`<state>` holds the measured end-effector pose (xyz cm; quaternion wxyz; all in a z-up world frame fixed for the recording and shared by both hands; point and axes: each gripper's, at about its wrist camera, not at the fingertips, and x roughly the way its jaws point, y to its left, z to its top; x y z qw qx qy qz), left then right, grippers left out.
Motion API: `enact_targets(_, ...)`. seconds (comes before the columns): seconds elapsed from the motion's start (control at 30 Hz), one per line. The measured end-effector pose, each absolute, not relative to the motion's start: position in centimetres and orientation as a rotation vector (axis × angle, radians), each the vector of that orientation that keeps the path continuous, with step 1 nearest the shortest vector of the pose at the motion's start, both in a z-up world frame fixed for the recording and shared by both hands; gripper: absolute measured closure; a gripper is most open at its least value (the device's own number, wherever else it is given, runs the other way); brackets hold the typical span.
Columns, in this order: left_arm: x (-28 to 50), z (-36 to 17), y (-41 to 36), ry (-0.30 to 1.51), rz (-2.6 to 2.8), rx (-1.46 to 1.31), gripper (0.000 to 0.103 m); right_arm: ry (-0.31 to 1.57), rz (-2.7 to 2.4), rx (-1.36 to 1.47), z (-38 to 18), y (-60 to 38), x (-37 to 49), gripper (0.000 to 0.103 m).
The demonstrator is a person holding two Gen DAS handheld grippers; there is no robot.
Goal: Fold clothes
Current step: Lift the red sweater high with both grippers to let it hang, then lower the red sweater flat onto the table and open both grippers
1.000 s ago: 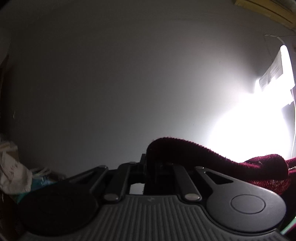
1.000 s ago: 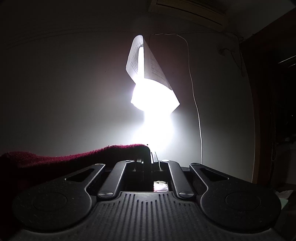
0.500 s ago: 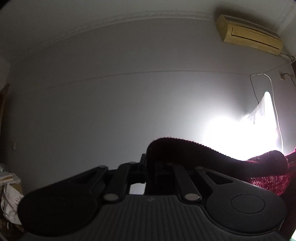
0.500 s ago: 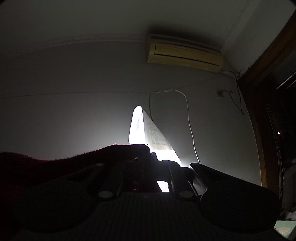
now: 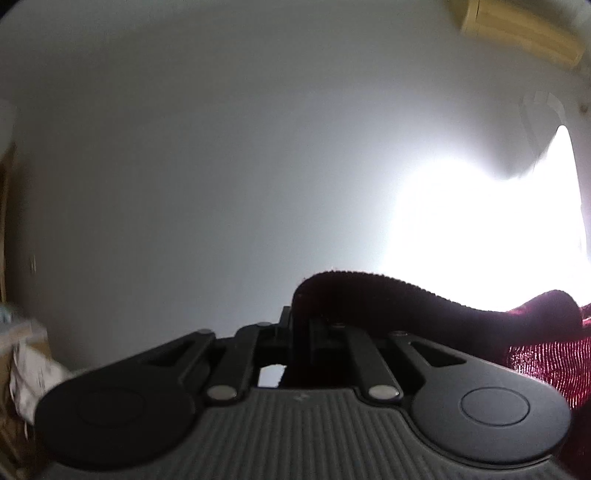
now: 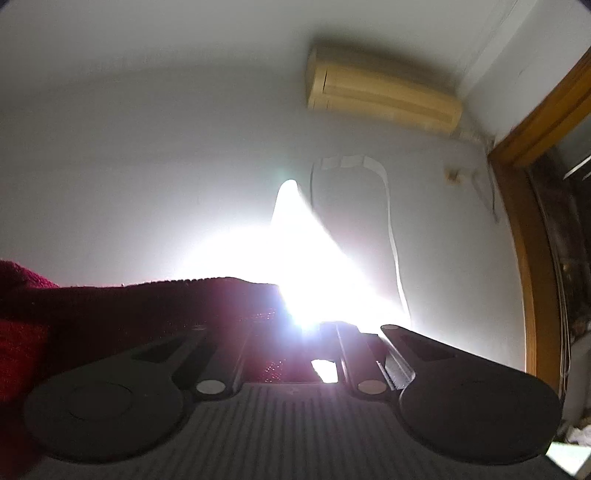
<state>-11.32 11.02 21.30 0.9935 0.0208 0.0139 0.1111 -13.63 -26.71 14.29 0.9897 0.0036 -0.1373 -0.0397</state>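
A: Left wrist view first, from its left edge: what bounds the space?

B: A blurred pale bundle (image 5: 31, 373) sits low at the left edge. Past it the plain wall (image 5: 221, 166) fills the middle, open and bare. At upper right hangs a yellowed air conditioner (image 5: 517, 35), and below it a glaring lamp (image 5: 491, 229) washes out that side.

A: And the left claw (image 5: 300, 332)?

B: Its jaws are pinched together on the top hem of the maroon garment (image 5: 406, 299). The cloth arches up from the grip and runs rightward out of the picture, held up in the air.

A: Now the right wrist view, same order.

B: The maroon garment (image 6: 110, 306) comes in from the left edge as a taut band. The right claw (image 6: 291, 328) is closed on its end, though glare hides the tips. Behind, the lamp (image 6: 303, 266) blazes; the air conditioner (image 6: 384, 98) is above right, a cable (image 6: 391, 236) drops down the wall, and a wooden door frame (image 6: 524, 229) closes off the right side.
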Motion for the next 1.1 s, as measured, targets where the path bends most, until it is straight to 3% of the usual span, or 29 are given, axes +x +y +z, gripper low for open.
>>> enact_targets(0.4, 8.7, 4.5, 9.7, 0.484, 0.282, 0.083, 0.096, 0.185, -0.078, -0.073, 1.7, -24.4, 3.0, 0.097)
enact_targets(0.83, 20.2, -10.8, 11.2, 0.776, 0.337, 0.201, 0.094, 0.528, -0.167, -0.111, -11.2, -21.8, 16.9, 0.097)
enact_targets(1.03, 23.6, -14.5, 10.9, 0.856, 0.332, 0.28, 0.081, 0.586, -0.155, -0.256, -15.7, -19.8, 20.5, 0.095)
enact_targets(1.1, 24.2, -15.2, 11.0, 0.86, 0.321, 0.296, 0.078, 0.626, -0.181, -0.289, -16.7, -19.8, 21.6, 0.085)
